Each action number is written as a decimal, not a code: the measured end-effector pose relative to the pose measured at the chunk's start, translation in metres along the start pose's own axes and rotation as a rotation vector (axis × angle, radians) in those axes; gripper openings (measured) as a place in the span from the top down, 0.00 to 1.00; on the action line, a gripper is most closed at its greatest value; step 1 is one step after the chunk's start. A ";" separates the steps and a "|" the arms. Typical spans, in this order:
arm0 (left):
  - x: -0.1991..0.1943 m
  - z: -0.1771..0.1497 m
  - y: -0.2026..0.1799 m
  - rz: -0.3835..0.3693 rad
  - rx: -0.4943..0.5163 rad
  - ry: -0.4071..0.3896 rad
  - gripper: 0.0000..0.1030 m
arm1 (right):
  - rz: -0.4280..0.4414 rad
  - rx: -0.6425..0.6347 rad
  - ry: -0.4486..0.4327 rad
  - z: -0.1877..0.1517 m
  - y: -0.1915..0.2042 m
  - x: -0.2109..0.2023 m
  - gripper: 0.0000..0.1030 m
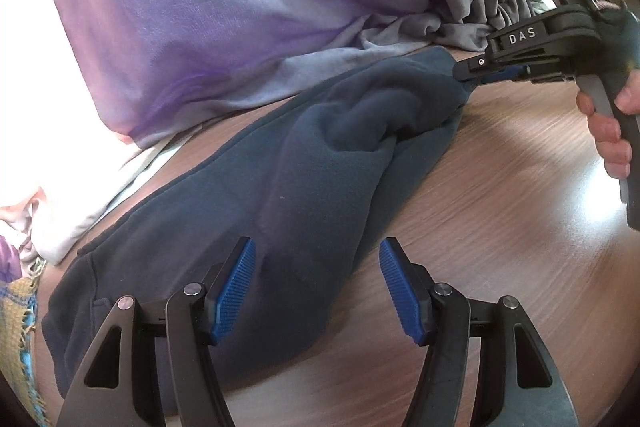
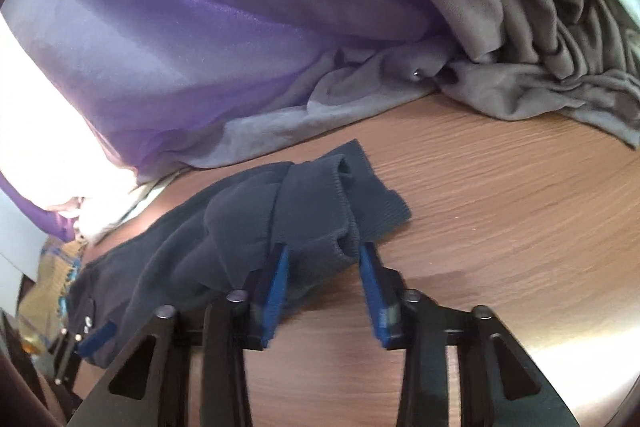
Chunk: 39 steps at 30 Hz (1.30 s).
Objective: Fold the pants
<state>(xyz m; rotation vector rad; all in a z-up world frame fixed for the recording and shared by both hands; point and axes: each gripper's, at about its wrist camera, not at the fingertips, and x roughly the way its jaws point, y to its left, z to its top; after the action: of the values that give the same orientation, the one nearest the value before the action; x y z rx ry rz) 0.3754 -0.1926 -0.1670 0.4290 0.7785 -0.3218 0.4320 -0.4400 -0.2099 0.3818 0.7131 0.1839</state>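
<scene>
Right wrist view — right gripper (image 2: 324, 255) fingers pinching pants (image 2: 240, 227) cuff; left gripper (image 1: 316, 267) fingers spread, waistband cut off.

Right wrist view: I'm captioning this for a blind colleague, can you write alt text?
The right gripper sits at the ribbed cuffs of dark blue pants, its blue pads either side of the bunched cloth. The pants lie on a wooden table, with purple and grey fabric heaped behind.

- Black linkages with round silver pins and ribbed blue fingers (image 1: 236, 291) are seen on the left gripper (image 1: 316, 291).
- White "DAS" lettering and a green light are borne by the right gripper (image 1: 466, 70).
</scene>
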 end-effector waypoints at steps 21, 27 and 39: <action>0.014 -0.004 0.008 0.021 -0.018 0.049 0.36 | -0.262 -0.282 -0.023 0.040 0.008 0.019 0.93; 0.007 0.000 0.007 0.023 -0.007 0.033 0.35 | -0.242 -0.210 -0.022 0.030 -0.001 0.014 0.80; -0.009 0.018 0.014 0.038 -0.027 -0.052 0.30 | -0.094 0.183 -0.094 0.008 -0.033 0.006 0.48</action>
<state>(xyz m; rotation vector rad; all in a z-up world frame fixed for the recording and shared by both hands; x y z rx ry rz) 0.3863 -0.1877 -0.1453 0.4085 0.7227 -0.2855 0.4430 -0.4709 -0.2218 0.5265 0.6554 0.0113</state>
